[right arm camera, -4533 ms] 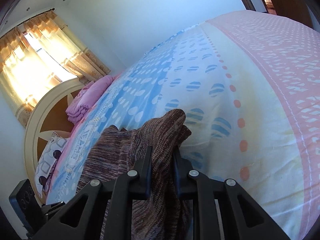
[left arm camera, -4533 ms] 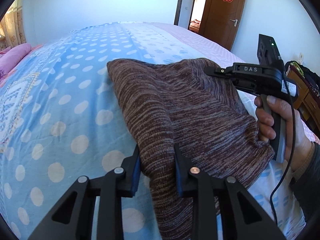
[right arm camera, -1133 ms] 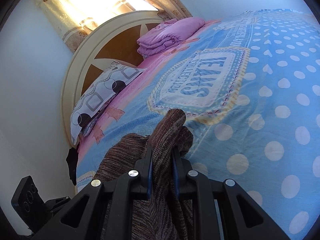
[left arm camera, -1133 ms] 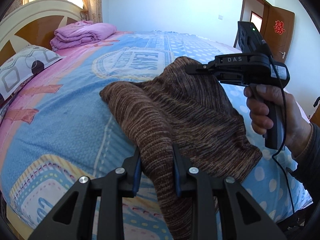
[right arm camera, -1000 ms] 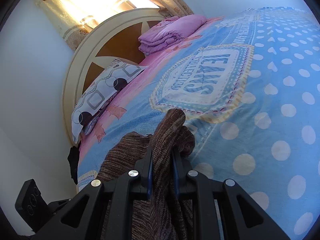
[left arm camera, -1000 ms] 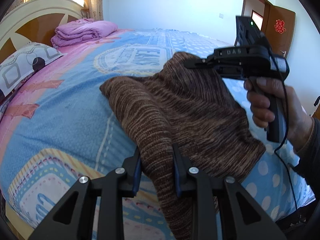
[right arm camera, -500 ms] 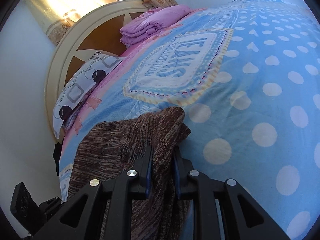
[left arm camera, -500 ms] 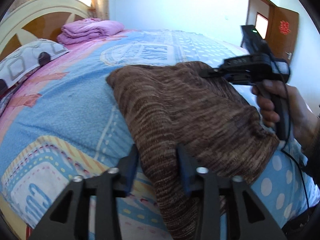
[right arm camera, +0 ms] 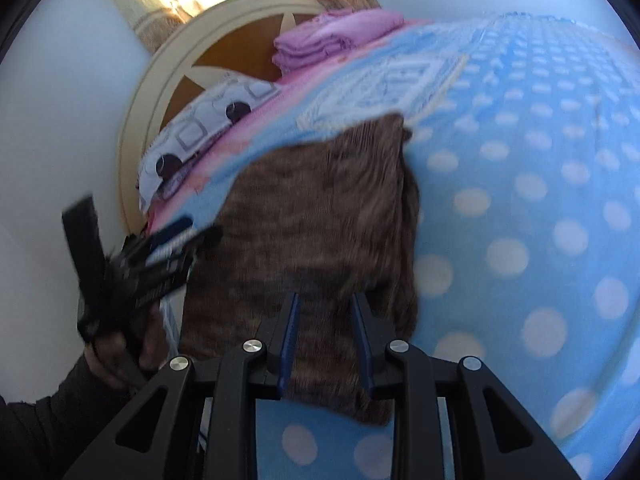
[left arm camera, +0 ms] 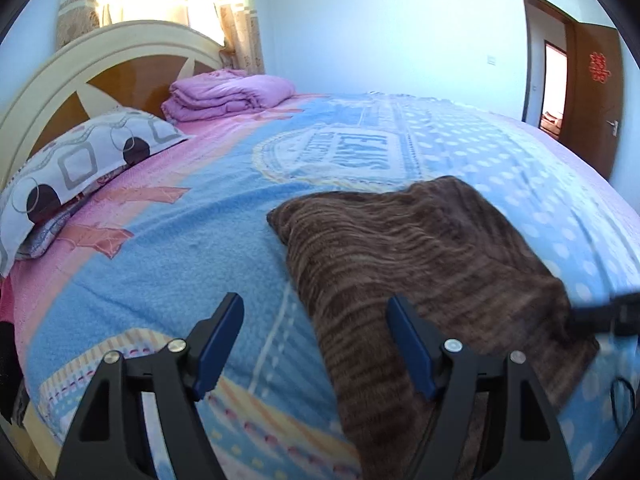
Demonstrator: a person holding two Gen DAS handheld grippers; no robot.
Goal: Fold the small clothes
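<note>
The folded brown knit garment (left arm camera: 420, 256) lies on the bed (left arm camera: 180, 248), near its foot-side edge, well short of the pillow (left arm camera: 80, 160). The left tongs (left arm camera: 316, 344) are opening, nothing clenched; the right tongs (right arm camera: 324, 340) stand released, slightly apart over the garment. The lay-down step looks done; next likely a further fold or smoothing.

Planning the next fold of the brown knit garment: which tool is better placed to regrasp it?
Left, probably. The left tool, jaws opening, straddles the brown knit garment's near edge; the right tool sits narrower over its middle.

Upside-down "TEXAS" lettering on the bedspread (left arm camera: 352, 156); red double-happiness sign (left arm camera: 599, 67) on the door (left arm camera: 592, 100)

Each black hand-held gripper (left arm camera: 316, 344) has blue-padded fingers (right arm camera: 289, 336), silver screws and a dark sleeve (right arm camera: 36, 432).
</note>
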